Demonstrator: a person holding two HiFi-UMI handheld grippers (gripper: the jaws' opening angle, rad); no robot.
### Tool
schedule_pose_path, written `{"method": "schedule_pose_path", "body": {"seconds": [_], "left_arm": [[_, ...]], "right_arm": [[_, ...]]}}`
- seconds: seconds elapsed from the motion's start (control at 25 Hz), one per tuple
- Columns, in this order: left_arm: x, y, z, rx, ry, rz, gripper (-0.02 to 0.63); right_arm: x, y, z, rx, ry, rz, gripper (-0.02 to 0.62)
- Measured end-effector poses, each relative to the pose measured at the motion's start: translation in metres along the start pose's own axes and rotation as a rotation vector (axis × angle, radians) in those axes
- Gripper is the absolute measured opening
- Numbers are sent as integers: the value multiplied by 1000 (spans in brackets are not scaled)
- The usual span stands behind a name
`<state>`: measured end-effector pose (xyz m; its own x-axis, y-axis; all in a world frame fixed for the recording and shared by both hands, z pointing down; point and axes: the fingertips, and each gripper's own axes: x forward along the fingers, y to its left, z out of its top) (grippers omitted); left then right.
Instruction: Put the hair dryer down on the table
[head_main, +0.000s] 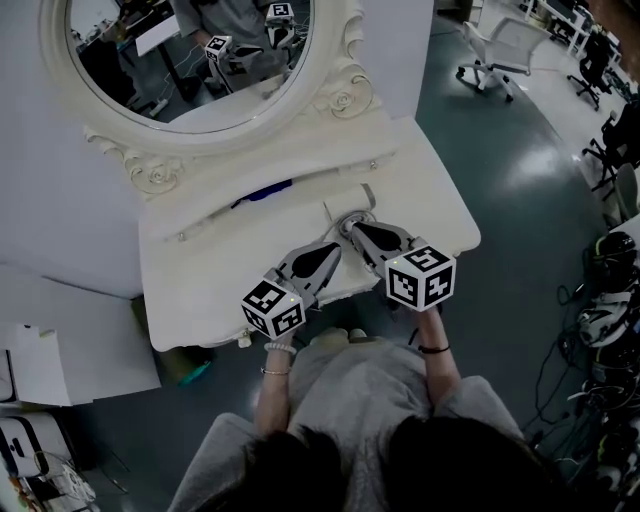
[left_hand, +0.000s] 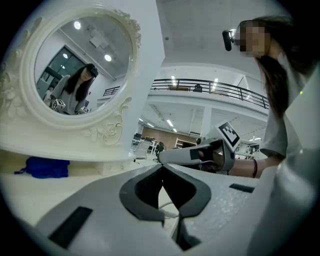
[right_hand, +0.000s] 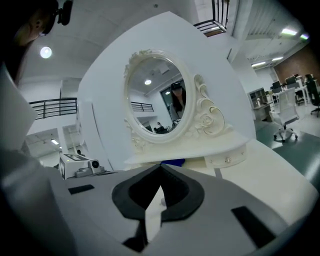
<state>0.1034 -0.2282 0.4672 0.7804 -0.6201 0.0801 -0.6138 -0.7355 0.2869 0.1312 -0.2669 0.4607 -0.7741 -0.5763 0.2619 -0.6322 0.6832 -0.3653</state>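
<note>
Find the hair dryer (head_main: 350, 203) lying on the bench (head_main: 200, 270) in front of the mirror (head_main: 190, 60): a pale body with a grey end, apparently already resting flat there. Note the right hand-held gripper (head_main: 352, 228) just on the far side of it from the mirror, jaws brought together tip to tip with nothing clamped between them. Hard to tell from the head view whether those tips touch the dryer or stop just short. Note the left hand-held gripper (head_main: 335, 248) beside the right one and a little further from the mirror, jaws likewise closed on nothing. Through their gap, only a thin white cord (left_hand: 167, 214) lying on the bench beyond. Under the mirror's shelf, a small blue thing (head_main: 265, 190), well clear of both. Judging by looks, expect a stiff, smooth plastic shell, fairly slippery under hard pads. Expect it also to be heavier at the motor end, so likely to swing if held near one tip. Better to grip across the handle or the narrow part of the barrel, close to the balance point. Mind the cord, which may drag or snag.
</note>
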Motion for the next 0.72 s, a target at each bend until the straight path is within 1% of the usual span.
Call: {"method": "schedule_pose_path", "body": {"seconds": [0.16, 0.28, 0.48, 0.72], "left_arm": [[-7, -13, 13, 78, -10, -2, 5], [-12, -24, 22, 132, -14, -9, 5], [-17, -34, 35, 167, -43, -24, 5], [-18, -42, 35, 186, -32, -31, 5]], "right_arm": [[-7, 14, 12, -43, -42, 42, 2], [-14, 22, 16, -76, -58, 56, 0], [-23, 34, 27, -138, -94, 69, 0], [-34, 43, 40, -152, -151, 90, 0]]}}
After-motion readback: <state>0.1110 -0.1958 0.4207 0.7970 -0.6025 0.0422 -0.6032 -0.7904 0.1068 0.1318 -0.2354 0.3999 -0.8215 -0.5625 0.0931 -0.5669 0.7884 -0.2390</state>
